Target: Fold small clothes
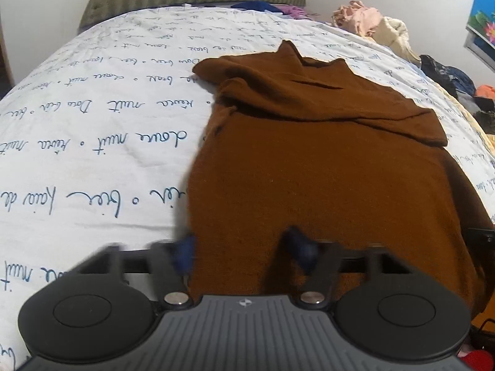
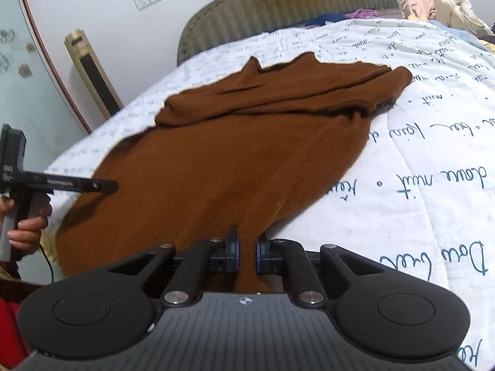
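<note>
Brown knit sweater (image 1: 324, 160) lies spread on the white quilt (image 1: 92, 123) with blue handwriting print, hem toward you, collar end far. Its sleeves are folded across the upper body; one cuff end rests near the far right edge in the left wrist view.

Your right gripper (image 2: 247, 252) is pinching a bunched strip of the sweater's near hem; both blue pads press the fabric, which rises in a narrow ridge between them.

Your left gripper (image 1: 244, 250) sits at the near left edge of the sweater. Its fingers are blurred; cloth lies between them, but you cannot tell whether the pads actually press on it. In the right wrist view this gripper shows at the left, held in your hand (image 2: 26, 228), tip over the sweater's edge.

Padded olive headboard (image 2: 278, 9) at the far end. Heap of pale clothes (image 1: 371, 21) at the far right of the bed, darker clothes (image 1: 448, 74) nearer along the right edge. Tall gold tower appliance (image 2: 92, 74) stands by the wall on the left.
</note>
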`<state>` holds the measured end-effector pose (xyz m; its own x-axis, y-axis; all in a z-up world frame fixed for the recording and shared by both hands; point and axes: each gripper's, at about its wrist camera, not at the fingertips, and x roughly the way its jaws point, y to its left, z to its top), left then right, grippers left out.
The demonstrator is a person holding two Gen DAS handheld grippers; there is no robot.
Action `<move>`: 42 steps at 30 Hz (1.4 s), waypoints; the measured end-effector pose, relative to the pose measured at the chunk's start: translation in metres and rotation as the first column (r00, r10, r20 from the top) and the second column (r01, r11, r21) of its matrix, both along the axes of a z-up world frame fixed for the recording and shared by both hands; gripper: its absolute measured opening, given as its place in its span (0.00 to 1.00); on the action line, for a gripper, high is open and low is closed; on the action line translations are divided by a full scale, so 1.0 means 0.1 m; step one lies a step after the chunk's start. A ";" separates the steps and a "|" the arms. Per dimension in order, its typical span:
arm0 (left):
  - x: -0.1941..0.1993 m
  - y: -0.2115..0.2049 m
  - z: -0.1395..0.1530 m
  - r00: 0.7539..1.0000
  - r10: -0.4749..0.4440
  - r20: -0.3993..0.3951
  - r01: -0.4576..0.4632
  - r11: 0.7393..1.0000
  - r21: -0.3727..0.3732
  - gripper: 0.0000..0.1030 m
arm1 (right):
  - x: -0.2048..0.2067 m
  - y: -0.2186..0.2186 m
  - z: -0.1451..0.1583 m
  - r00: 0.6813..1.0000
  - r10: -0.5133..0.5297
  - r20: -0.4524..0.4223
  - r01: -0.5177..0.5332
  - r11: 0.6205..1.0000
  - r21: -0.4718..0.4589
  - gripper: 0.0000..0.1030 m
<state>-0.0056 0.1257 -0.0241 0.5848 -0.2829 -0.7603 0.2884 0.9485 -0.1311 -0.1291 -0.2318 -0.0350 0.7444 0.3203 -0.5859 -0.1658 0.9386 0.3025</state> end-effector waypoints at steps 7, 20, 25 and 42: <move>-0.08 -0.10 0.27 0.997 -0.064 0.033 0.065 0.997 -0.040 0.07 | -0.01 -0.03 0.17 0.999 0.011 0.050 -0.014 0.998 0.069 0.13; 0.25 -0.40 0.65 0.984 -0.056 0.172 0.062 0.998 -0.031 0.07 | 0.41 -0.27 0.57 0.982 -0.060 0.180 0.054 0.998 0.041 0.13; 0.52 -0.50 0.53 0.986 0.010 0.167 -0.015 1.000 0.028 0.07 | 0.71 -0.38 0.50 0.976 -0.136 0.169 0.137 0.991 0.009 0.13; 0.36 -0.51 0.20 0.982 0.078 0.172 -0.100 0.988 0.118 0.76 | 0.74 -0.44 0.14 0.978 -0.171 0.123 0.179 0.982 -0.056 0.62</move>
